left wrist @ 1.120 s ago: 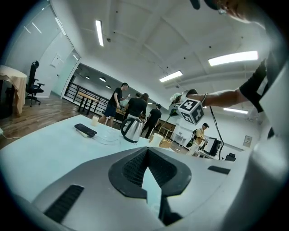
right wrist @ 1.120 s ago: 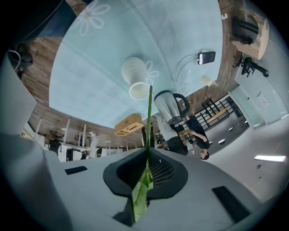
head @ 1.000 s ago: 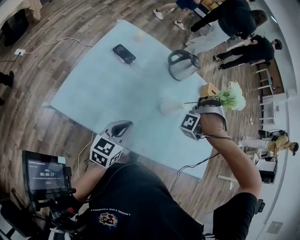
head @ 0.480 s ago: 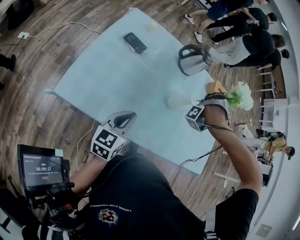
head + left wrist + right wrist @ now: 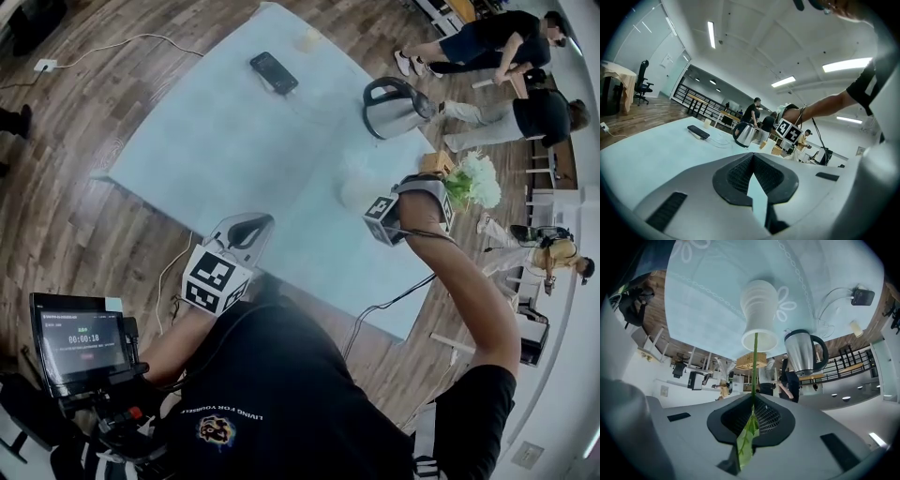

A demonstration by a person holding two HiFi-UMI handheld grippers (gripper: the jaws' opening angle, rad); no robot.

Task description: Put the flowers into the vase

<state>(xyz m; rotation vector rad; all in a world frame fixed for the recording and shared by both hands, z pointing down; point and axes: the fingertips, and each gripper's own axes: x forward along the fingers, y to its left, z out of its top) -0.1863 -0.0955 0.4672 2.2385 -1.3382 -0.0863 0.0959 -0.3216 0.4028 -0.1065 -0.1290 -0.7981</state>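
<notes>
A white ribbed vase [image 5: 359, 187] [image 5: 759, 310] stands on the pale blue table [image 5: 206, 141], near its right edge. My right gripper [image 5: 401, 193] [image 5: 753, 401] is shut on the green stem [image 5: 754, 364] of a bunch of white flowers [image 5: 474, 180]. The blooms trail behind the gripper, out over the table's edge. In the right gripper view the stem's tip sits at the vase's mouth, and a leaf [image 5: 746, 439] lies between the jaws. My left gripper [image 5: 246, 227] [image 5: 752, 158] hovers at the table's near edge, shut on nothing.
A steel kettle [image 5: 394, 106] [image 5: 803, 352] stands behind the vase, with a small wooden box [image 5: 437, 163] beside it. A black phone [image 5: 274, 72] with a cable and a small cup [image 5: 309, 39] lie further back. People stand past the far right corner.
My right gripper has sunk and rolled, bringing the stem closer to the vase. The left gripper has barely shifted.
</notes>
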